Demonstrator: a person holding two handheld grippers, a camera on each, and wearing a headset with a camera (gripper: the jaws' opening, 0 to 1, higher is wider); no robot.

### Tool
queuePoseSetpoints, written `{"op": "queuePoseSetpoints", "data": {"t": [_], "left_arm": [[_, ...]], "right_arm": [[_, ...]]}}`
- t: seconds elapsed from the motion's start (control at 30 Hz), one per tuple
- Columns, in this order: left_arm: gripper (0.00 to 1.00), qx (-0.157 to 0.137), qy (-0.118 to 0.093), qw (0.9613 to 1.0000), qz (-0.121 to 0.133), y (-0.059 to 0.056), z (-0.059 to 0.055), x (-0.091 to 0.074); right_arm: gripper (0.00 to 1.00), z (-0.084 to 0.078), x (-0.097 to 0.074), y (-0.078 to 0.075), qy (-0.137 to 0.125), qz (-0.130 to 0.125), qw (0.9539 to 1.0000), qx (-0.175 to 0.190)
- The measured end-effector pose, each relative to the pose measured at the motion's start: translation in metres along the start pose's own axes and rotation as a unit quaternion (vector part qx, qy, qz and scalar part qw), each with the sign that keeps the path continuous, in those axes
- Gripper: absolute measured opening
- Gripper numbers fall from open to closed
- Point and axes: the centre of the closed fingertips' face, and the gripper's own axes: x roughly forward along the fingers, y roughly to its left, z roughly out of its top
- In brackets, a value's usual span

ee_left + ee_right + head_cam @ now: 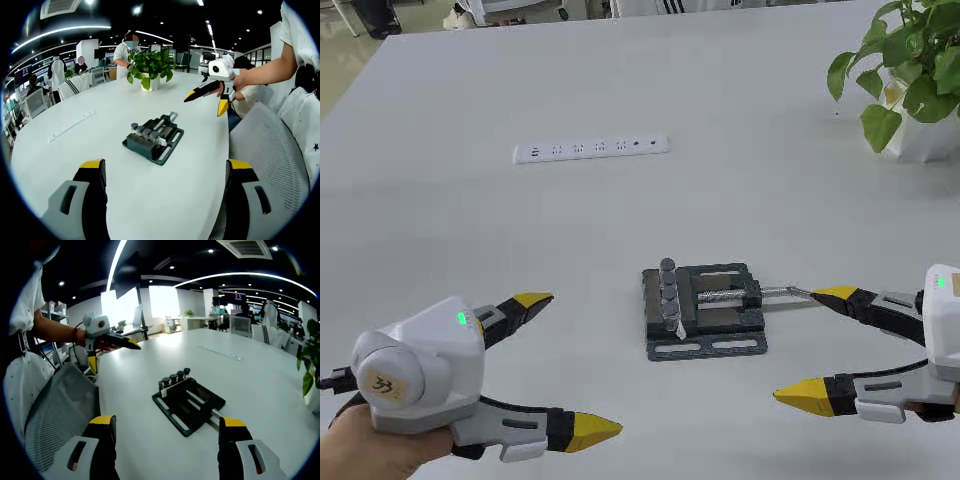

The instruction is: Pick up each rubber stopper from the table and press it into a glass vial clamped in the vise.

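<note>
Closest up, bottom left of the head view: the white-and-black, yellow-tipped left gripper [570, 365], held in a hand [360, 450], jaws spread wide over bare tabletop and gripping nothing. Same story from the left gripper view, with both yellow tips far apart at the bottom and the plain white table [200, 165] between them. Over on the right, the matching yellow-tipped right gripper [802, 344], also wide open and empty, its upper tip just beside the end of the vise's screw handle; can't tell if touching. Smack between the two, mid-table: a dark grey metal bench vise [705, 312], flat on the surface, clamping a row of four small glass vials [669, 295] that stand upright along its left-hand jaw in the head view. Dark rubber stoppers [171, 376] on top of all four vials, by the look of the right gripper view, but too small to say how deep. Both grippers well apart from the vials. Further back, a long white power strip [592, 149] lying flat, and off at the far right corner a leafy green plant in a white pot [910, 70]. Other people and desks in the office background of the two gripper views.
</note>
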Motion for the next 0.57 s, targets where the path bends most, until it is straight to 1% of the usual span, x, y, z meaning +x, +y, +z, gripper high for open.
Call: {"op": "queuePoseSetpoints", "data": {"t": [0.1,0.2,0.3,0.4,0.53,0.57], "left_arm": [[0.99,0.000,0.002,1.0000,-0.001,-0.0011,-0.0007,0.0005],[0.99,0.002,0.007,1.0000,-0.004,-0.0037,-0.0017,0.0012],[0.99,0.002,0.009,0.9999,-0.005,-0.0039,-0.0031,0.0014],[0.99,0.001,0.010,0.9999,-0.005,-0.0049,-0.0025,0.0017],[0.99,0.002,0.011,0.9999,-0.006,-0.0065,-0.0004,0.0025],[0.99,0.002,0.011,0.9999,-0.006,-0.0067,0.0002,0.0027]], "right_arm": [[0.83,-0.0015,-0.0010,-0.0033,-0.003,0.000,1.0000,0.001],[0.83,-0.0019,-0.0010,-0.0037,-0.003,0.000,1.0000,0.001],[0.83,-0.0015,-0.0009,-0.0031,-0.004,0.001,1.0000,0.002],[0.83,-0.0015,-0.0004,-0.0033,-0.003,0.002,1.0000,0.002],[0.83,-0.0033,-0.0008,-0.0072,-0.005,0.004,1.0000,0.003],[0.83,-0.0025,-0.0006,-0.0059,-0.005,0.004,1.0000,0.003]]}}
